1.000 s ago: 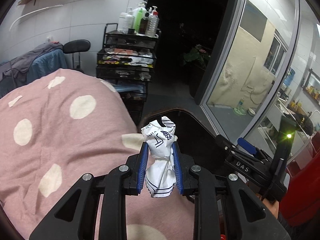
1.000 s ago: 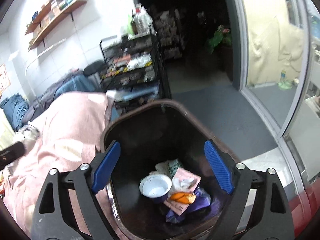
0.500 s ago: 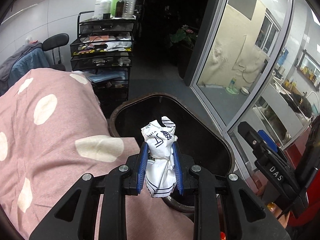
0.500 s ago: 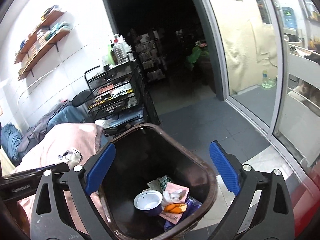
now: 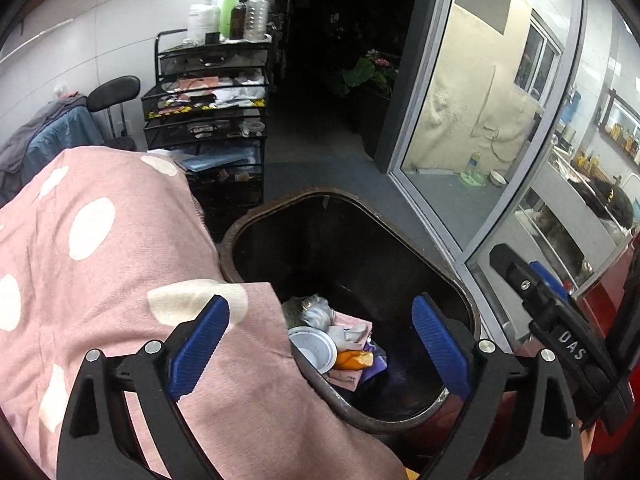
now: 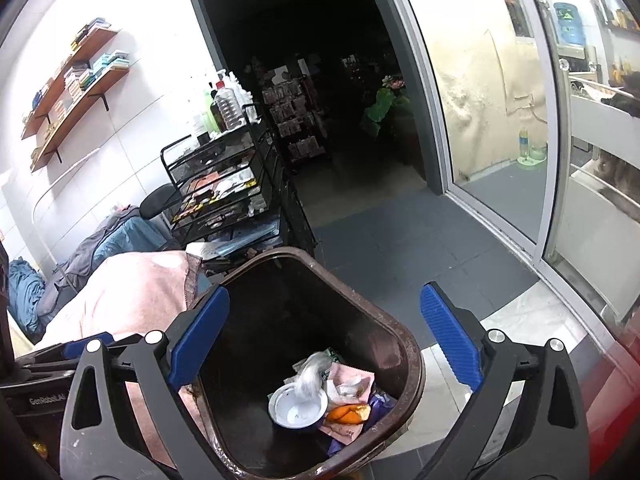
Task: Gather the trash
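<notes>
A dark brown trash bin [image 5: 304, 194] stands beside the bed. At its bottom lie a white cup [image 5: 314, 348], orange peel [image 5: 354, 358] and pink wrappers. My left gripper [image 5: 319, 304] hangs over the bin's near rim, its jaws opening wide with nothing between them. In the right wrist view a blurred white wrapper [image 6: 308, 376] is dropping onto the white cup [image 6: 296, 406] inside the bin [image 6: 412, 356]. My right gripper [image 6: 325, 290] is open and empty above the bin. It shows at the right edge of the left wrist view [image 5: 536, 280].
A pink blanket with pale dots [image 5: 100, 264] covers the bed left of the bin and overlaps its rim. A black wire trolley [image 5: 212, 120] with bottles stands behind. A glass sliding door [image 5: 472, 128] runs along the right, and a dark doorway [image 6: 312, 80] is ahead.
My left jaws have sprung apart and let go of the white printed wrapper, which has dropped into the bin. The right gripper has tilted up slightly.
</notes>
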### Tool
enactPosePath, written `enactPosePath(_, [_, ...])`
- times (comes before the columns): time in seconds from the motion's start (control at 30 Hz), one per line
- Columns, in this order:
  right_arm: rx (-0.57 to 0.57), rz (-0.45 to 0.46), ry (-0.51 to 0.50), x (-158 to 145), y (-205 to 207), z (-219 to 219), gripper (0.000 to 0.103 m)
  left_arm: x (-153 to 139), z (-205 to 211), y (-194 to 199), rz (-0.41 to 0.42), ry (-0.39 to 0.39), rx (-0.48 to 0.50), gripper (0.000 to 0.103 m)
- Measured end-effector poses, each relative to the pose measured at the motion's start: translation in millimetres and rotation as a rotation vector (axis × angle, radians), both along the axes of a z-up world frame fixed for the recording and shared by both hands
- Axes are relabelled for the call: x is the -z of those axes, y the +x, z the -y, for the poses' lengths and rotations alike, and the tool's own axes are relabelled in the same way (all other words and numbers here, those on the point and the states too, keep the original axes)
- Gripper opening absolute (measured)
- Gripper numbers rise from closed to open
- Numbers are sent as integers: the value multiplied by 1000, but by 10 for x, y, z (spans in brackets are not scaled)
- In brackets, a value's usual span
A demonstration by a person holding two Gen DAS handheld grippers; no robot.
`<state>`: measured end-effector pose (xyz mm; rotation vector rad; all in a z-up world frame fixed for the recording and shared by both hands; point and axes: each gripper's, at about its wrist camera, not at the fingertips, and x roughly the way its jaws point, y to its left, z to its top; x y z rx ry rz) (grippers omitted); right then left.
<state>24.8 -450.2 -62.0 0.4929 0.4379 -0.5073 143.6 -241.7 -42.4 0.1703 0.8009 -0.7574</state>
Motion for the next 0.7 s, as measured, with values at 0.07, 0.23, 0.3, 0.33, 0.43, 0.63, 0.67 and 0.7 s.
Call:
enactPosePath(0.07, [-7,1,3,-3,1,-7,96,-50,-77,-37,17,-25,-13,95])
enactPosePath(0.23, [-30,0,0,-9,17,-23,97,-200,-345,-203,105,-69,-70,97])
enactPosePath(0.3, [-47,-1,2,-5,35,-49,97,-252,-463,-261,135,-84,-93,98])
enactPosePath(0.33, [-55,-2,2,-6,48,-62,97,-271,-508,-278,145,-90,-100,98])
enactPosePath(0.43, [-88,-7,-3,-9,81,-135,97,-344,-733,-354,174,-124,-139,98])
enactPosePath(0.63, [-151,-10,-22,-71,132,-323,97,-432,-1167,-427,213,-185,-263,98])
enactPosePath(0.67, [-161,-8,-28,-83,136,-369,97,-445,-1228,-460,228,-182,-287,98])
enactPosePath(0.7, [-175,-5,-37,-95,132,-429,97,-456,-1293,-481,247,-176,-316,98])
